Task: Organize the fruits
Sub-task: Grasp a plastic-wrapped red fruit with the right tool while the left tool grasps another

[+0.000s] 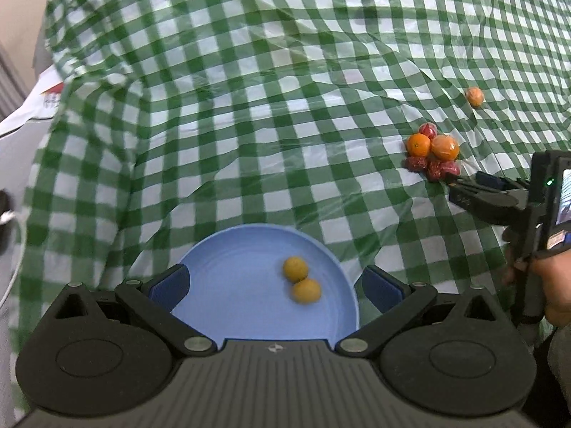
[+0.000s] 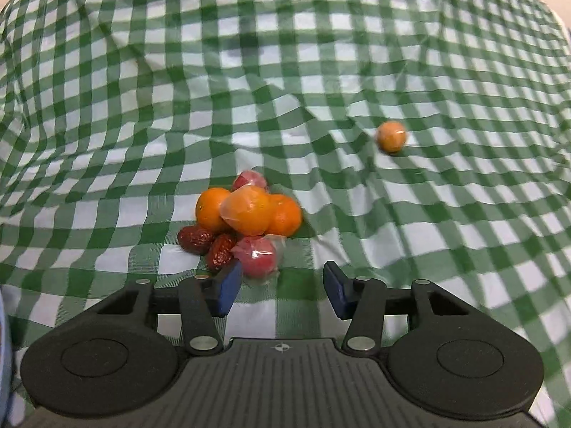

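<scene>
Two blurry, perhaps unlabelled fruits [image 1: 301, 280], blue plate [image 1: 221, 249]

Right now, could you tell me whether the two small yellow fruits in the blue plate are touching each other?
Touching. In the left wrist view, the two yellow fruits sit pressed together in the blue plate, their outlines meeting with no gap.

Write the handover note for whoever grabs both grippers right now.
Left gripper: open, empty, over the blue plate.
Right gripper: open, nothing gripped, at the near edge of the fruit pile; wrapped red fruit just ahead, by its left pad.
Done: two small yellow-orange fruits lie in the plate.
Left: the pile of oranges, red dates and wrapped red fruits on the checked cloth, plus one stray orange fruit farther out to the right.
</scene>
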`<state>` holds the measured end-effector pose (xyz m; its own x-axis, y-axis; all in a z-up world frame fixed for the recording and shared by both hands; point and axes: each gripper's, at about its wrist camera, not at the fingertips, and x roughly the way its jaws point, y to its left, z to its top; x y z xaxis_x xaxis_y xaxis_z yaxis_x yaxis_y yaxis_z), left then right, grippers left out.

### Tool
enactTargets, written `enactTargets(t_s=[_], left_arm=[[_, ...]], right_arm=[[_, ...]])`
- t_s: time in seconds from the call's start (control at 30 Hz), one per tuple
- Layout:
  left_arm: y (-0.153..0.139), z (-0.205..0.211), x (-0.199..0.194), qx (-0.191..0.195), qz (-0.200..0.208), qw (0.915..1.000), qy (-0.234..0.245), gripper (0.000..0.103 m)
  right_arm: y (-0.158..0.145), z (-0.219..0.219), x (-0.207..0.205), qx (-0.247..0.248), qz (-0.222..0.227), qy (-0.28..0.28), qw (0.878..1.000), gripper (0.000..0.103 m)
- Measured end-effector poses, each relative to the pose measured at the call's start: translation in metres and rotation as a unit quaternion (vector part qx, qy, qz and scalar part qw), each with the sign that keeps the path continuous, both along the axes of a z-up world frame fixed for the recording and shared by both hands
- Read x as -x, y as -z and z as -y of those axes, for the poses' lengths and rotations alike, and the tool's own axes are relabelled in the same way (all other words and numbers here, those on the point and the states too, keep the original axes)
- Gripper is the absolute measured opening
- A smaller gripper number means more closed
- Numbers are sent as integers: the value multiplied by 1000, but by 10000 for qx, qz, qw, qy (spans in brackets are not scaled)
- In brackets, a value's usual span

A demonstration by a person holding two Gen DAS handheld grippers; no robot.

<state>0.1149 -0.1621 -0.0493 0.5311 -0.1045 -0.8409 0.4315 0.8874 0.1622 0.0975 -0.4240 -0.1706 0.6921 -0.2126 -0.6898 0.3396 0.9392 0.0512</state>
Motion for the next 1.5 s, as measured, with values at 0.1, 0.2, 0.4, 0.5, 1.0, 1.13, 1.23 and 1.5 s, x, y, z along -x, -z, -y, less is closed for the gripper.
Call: enactTargets(t_s=[0.1,0.2,0.4,0.5,1.0,1.13,1.23,1.5], left_arm=[[7,19,-11,-33,0,10000,82,103],[13,39,-20,-52,45,9998,178,103],[30,92,-39,53,33,9987,509,103],[39,123,-47,107,-16,9974,713,103],[86,254,-122,-252,32,9718,2343,95],[95,259,-135,-229,-120,9707,2389,89],[95,251,-154,75,-469,9785,2005,81],[96,249,-151,-136,-309,9708,2374,84]], right_arm=[[7,-2,-9,59,105,-235,9997,37],[6,-3,-5,237,161,-243,9993,27],[-4,43,24,593,216,931,9936,27],[-3,65,30,407,334,1253,9907,27],[8,96,28,-303,371,1413,9888,27],[8,96,28,-364,395,1428,9883,27],[9,98,28,-396,399,1444,9879,27],[11,99,26,-464,381,1436,9878,27]])
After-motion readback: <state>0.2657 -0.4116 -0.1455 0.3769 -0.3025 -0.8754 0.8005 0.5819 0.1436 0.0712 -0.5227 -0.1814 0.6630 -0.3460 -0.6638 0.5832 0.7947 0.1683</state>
